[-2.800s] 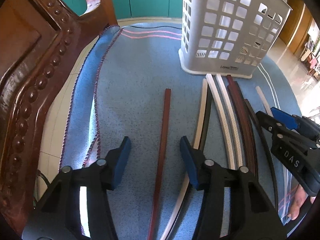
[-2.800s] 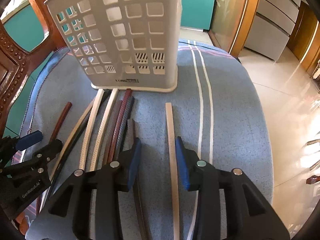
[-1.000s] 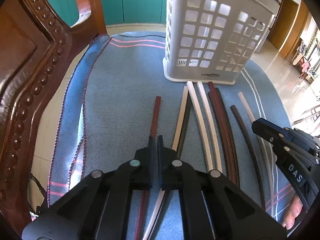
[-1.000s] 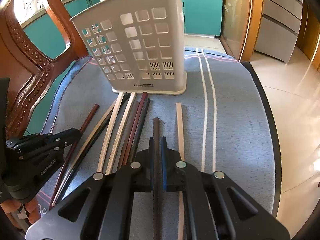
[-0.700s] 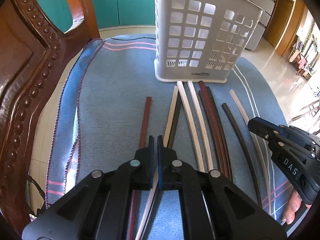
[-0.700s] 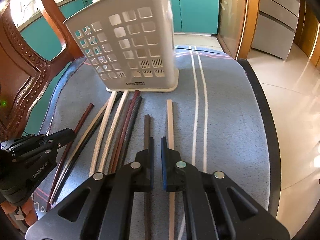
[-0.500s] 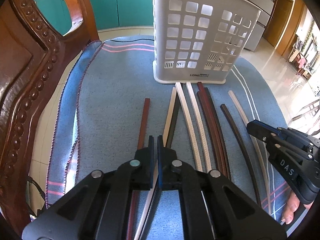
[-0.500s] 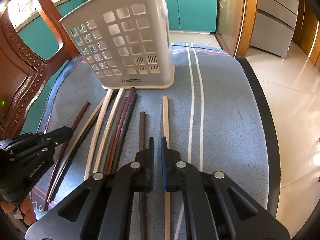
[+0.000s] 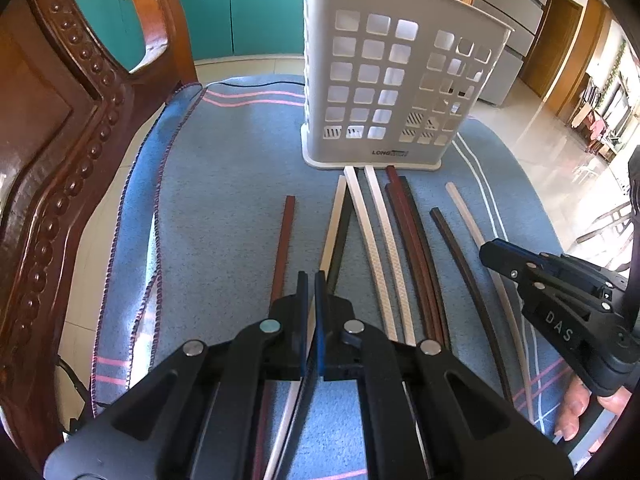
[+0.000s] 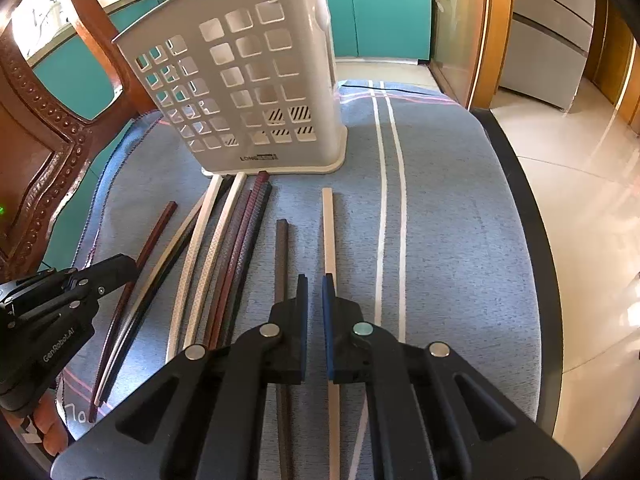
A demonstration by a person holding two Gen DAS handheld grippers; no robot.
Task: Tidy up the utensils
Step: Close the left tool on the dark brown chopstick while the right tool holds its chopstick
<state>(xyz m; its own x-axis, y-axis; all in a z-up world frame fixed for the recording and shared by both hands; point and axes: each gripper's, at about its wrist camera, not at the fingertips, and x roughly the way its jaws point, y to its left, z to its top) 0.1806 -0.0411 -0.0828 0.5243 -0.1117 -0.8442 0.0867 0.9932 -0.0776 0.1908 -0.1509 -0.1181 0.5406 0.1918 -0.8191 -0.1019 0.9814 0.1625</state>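
Observation:
Several chopsticks lie side by side on the blue cloth (image 9: 224,200), pointing at a white perforated utensil basket (image 9: 384,88), which also shows in the right wrist view (image 10: 248,88). My left gripper (image 9: 309,280) is shut and empty, above the near ends of a red-brown chopstick (image 9: 285,240) and a cream one (image 9: 334,220). My right gripper (image 10: 315,282) is almost shut and empty, between a dark brown chopstick (image 10: 281,256) and a pale one (image 10: 329,232). White, red and black sticks (image 10: 228,248) lie in a bundle in the middle.
A carved wooden chair back (image 9: 60,128) stands along the left. The cloth-covered table ends at a dark rim (image 10: 532,216) on the right, with tiled floor beyond. Teal cabinets (image 9: 240,4) stand behind the basket.
Both grippers closed from open 2.8 s ago and have since drawn back and up a little from the chopsticks, which stay lying on the cloth. The dark brown chopstick now lies apart from the bundle.

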